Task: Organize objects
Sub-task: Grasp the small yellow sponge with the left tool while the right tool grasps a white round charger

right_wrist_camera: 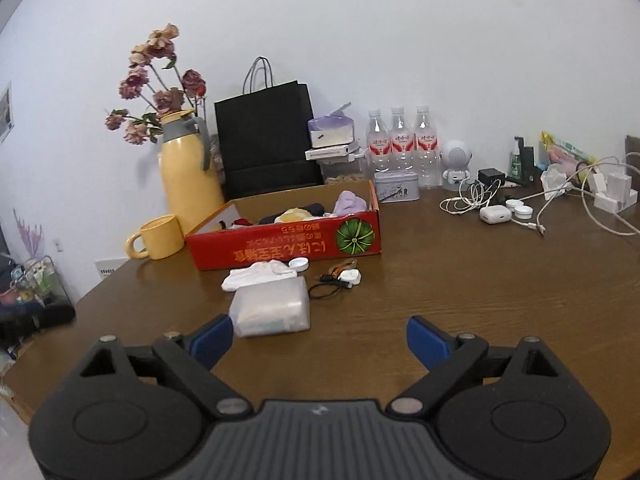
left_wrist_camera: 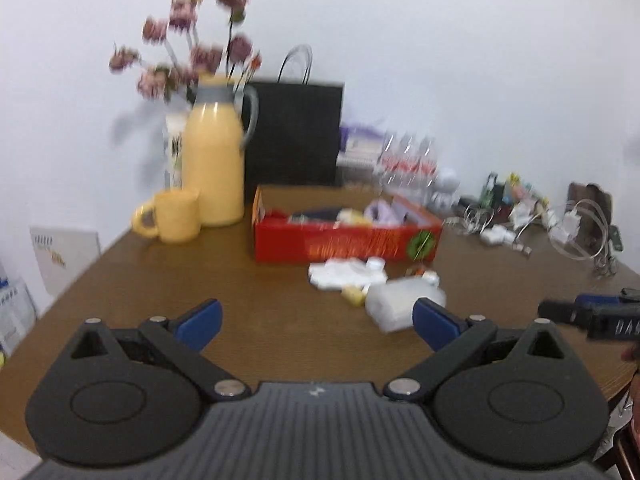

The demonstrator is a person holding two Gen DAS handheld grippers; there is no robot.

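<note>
Both grippers, left [left_wrist_camera: 316, 322] and right [right_wrist_camera: 319, 338], gape empty; soft tissue pack [right_wrist_camera: 272, 307] may slip if pinched off-centre

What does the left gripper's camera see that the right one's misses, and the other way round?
Only the left wrist view catches the other gripper's dark body at its right edge. Only the right wrist view shows the grey tin and the white earbud case; the left view is too blurred there. Both show the red box, the yellow mug, the yellow jug and the translucent packet on the brown table.
</note>
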